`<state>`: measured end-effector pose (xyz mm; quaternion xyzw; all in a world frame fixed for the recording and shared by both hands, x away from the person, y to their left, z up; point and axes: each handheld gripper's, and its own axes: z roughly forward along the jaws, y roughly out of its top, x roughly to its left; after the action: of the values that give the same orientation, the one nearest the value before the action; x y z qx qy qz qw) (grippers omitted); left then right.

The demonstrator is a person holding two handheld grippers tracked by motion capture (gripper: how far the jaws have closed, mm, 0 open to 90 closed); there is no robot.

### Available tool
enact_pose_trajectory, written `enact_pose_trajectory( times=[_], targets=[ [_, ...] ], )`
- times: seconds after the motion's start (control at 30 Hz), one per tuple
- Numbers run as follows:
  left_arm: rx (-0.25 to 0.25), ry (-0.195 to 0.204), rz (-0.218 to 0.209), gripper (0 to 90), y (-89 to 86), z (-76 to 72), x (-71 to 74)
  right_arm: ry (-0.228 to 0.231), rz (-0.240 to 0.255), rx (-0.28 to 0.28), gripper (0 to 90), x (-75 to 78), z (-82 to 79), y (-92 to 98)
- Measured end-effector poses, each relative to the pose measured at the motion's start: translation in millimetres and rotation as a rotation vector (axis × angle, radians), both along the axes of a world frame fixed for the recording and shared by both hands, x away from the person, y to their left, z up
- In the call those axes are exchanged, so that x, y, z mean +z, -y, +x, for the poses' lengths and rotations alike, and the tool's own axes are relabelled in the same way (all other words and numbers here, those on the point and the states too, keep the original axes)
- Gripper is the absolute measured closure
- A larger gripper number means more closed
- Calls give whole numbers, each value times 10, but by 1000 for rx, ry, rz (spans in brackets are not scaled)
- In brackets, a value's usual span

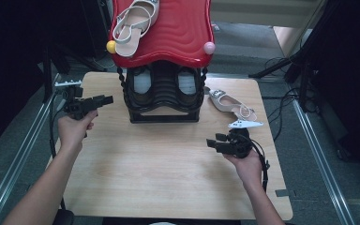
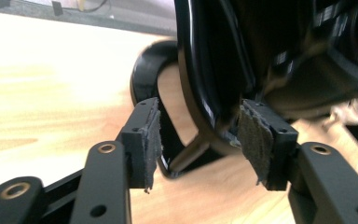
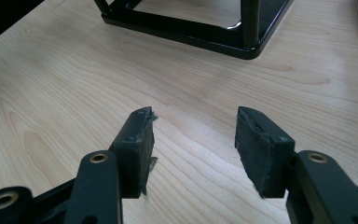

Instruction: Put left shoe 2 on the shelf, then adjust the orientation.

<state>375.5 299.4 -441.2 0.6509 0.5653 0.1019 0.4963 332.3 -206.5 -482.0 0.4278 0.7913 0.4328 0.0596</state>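
My left gripper (image 1: 108, 99) sits at about nine o'clock on the table (image 1: 168, 178), jaws spread wide and aimed toward three o'clock at the black shoe rack (image 1: 164, 101). Seen from the left gripper view, my left gripper (image 2: 198, 140) has a curved black bar of the rack (image 2: 200, 88) in the gap between its pads; I cannot tell whether the pads touch it, and nothing is clamped. My right gripper (image 1: 212, 141) rests at about four o'clock, jaws wide too, pointing toward nine o'clock. In the right gripper view, my right gripper (image 3: 193, 147) holds nothing, bare wood lies between its pads, and the rack's base frame (image 3: 191, 32) stands at twelve o'clock, well apart. The rack stands at twelve o'clock on the table under a red wavy top (image 1: 178, 33). One beige sandal (image 1: 133, 23) lies on that top at eleven o'clock; the other sandal (image 1: 227, 104) lies on the table at two o'clock, just beside the rack
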Motion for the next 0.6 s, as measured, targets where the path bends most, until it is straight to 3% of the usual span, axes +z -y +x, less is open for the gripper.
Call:
enact_pose_trajectory(
  times=[0.23,0.4,0.47,0.6],
  targets=[
    [0,14,20,495,91,-143,-159,-7,-3,-1,492,-19,48,-22],
    [-35,21,37,471,195,-239,-260,2,1,-6,504,-12,65,-11],
    [-39,29,22,467,227,-261,-287,5,4,-10,505,-7,78,7],
    [-67,26,58,463,306,-295,-313,6,10,-21,507,15,95,37]
  ],
)
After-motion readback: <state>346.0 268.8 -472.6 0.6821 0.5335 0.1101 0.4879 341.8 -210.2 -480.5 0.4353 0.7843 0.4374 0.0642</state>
